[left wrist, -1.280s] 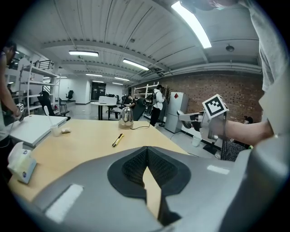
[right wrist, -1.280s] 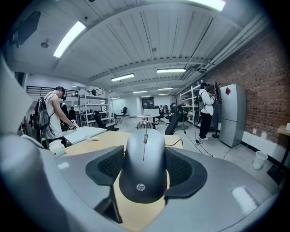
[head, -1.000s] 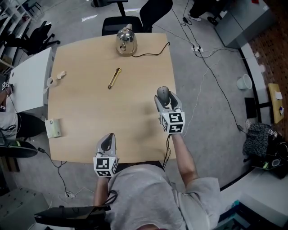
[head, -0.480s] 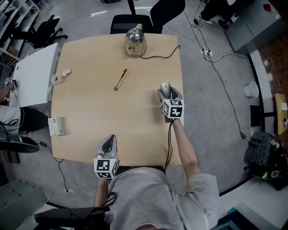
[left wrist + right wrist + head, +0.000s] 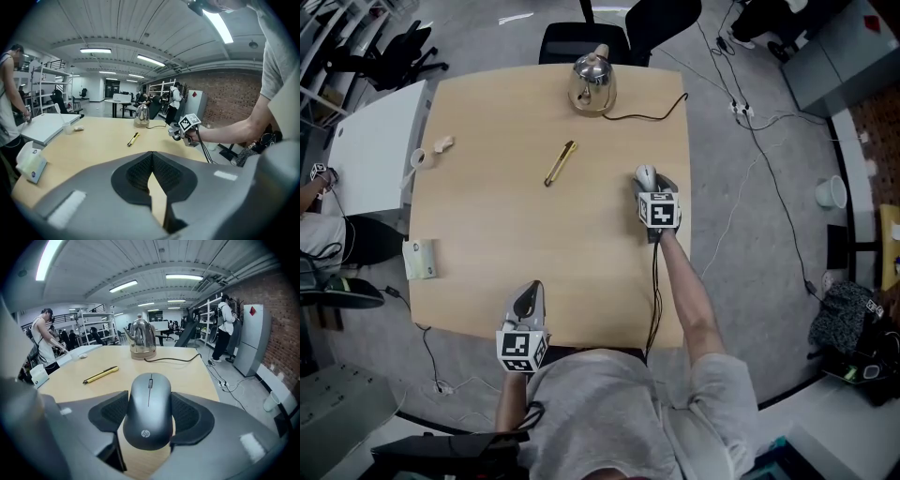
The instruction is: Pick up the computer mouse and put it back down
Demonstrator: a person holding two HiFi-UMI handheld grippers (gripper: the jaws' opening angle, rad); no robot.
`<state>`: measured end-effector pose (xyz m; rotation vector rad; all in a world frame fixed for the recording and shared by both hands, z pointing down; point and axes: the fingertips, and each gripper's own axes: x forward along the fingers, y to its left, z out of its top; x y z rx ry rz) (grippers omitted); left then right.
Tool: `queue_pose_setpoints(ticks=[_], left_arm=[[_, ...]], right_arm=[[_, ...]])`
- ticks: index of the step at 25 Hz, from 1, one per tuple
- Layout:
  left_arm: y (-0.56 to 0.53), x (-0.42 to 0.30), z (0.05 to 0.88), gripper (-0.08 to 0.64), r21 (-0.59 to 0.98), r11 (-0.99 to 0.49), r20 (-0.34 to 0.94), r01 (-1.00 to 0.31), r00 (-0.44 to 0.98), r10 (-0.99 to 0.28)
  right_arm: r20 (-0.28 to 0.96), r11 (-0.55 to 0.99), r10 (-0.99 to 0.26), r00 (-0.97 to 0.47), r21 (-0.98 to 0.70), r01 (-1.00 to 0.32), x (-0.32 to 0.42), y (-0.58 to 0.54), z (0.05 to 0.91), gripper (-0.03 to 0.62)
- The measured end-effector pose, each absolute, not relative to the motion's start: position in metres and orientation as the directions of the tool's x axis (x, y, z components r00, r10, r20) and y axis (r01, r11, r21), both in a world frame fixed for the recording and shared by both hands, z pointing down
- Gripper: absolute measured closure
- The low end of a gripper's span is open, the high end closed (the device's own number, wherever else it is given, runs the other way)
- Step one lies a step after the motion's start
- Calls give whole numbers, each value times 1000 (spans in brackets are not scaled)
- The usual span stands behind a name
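right tool [image 5: 150,405]: pinched on computer mouse [image 5: 149,416]
left tool [image 5: 152,159]: pressed together
risk: mouse is knocked if released high over table [image 5: 187,373] below tool

Right hand-held gripper [image 5: 648,184] clamps mouse [image 5: 149,411], arm [image 5: 686,300] extended; left hand-held gripper [image 5: 151,168] closed.

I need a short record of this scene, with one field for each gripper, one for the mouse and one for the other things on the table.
left gripper: fingers together, nothing between them, at the table's near edge
right gripper: fingers closed on the mouse's two sides
mouse: dark grey, near the table's right edge; whether it touches the table is unclear
table: light wood
other things: kettle with cord at the far edge; yellow pen near the middle
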<state>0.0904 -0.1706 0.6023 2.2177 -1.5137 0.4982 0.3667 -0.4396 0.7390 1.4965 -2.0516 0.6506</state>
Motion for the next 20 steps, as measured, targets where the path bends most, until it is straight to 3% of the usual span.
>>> queue_pose_setpoints(ticks=[20], left_arm=[[-169, 86, 609, 540, 121, -307, 527, -944, 323, -786]], right_arm=[[784, 245, -591, -190, -51, -968, 379, -461, 803, 299]])
